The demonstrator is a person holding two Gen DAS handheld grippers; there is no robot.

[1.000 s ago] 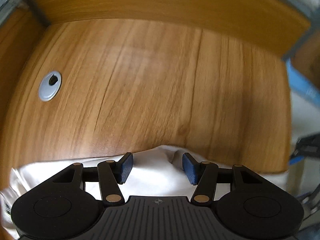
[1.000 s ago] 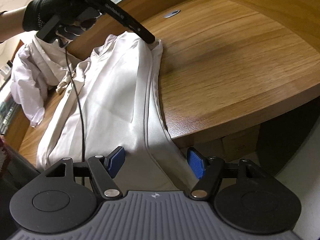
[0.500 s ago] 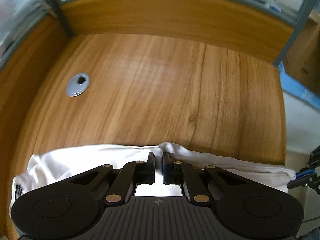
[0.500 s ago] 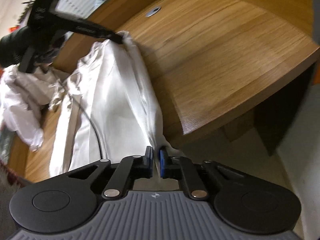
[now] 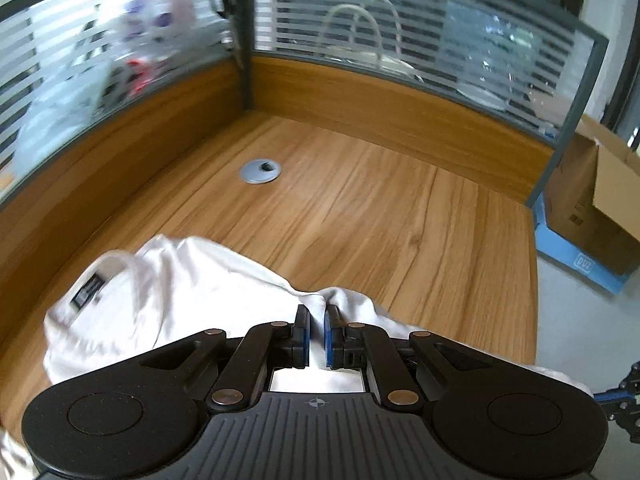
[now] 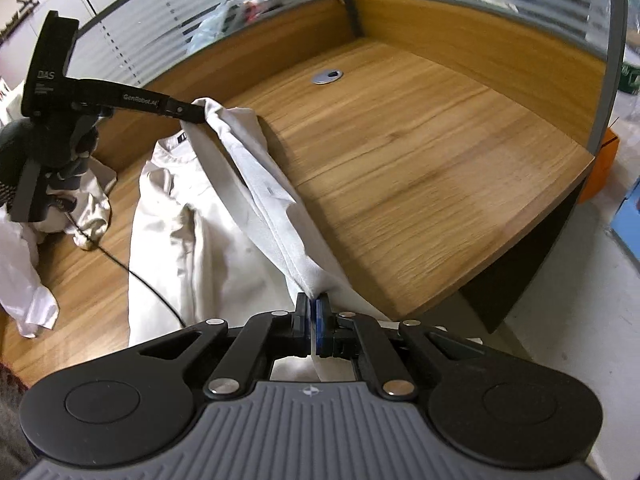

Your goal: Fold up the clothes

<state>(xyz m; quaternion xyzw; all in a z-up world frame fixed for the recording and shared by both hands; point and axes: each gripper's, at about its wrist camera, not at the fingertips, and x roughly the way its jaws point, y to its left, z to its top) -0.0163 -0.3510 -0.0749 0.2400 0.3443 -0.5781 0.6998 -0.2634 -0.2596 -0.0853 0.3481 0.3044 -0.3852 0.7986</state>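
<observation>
A white shirt (image 6: 208,240) lies lengthwise on the wooden desk (image 6: 420,152), its collar label (image 5: 86,296) showing at the left in the left wrist view. My left gripper (image 5: 316,332) is shut on the shirt's (image 5: 192,288) right edge near the shoulder. In the right wrist view that same left gripper (image 6: 196,114) holds the edge lifted off the desk. My right gripper (image 6: 313,320) is shut on the same edge lower down, by the desk's front rim. The raised edge stretches taut between the two grippers.
A second crumpled white garment (image 6: 24,248) lies at the desk's left, under a gloved hand (image 6: 48,152). A black cable (image 6: 144,284) runs across the shirt. A grey cable grommet (image 5: 260,171) sits mid-desk. Wood and glass partitions (image 5: 360,44) bound the back. Cardboard boxes (image 5: 592,200) stand at right.
Both grippers went from open to shut on the shirt's right edge, then lifted it, so the edge now hangs taut above the desk.
</observation>
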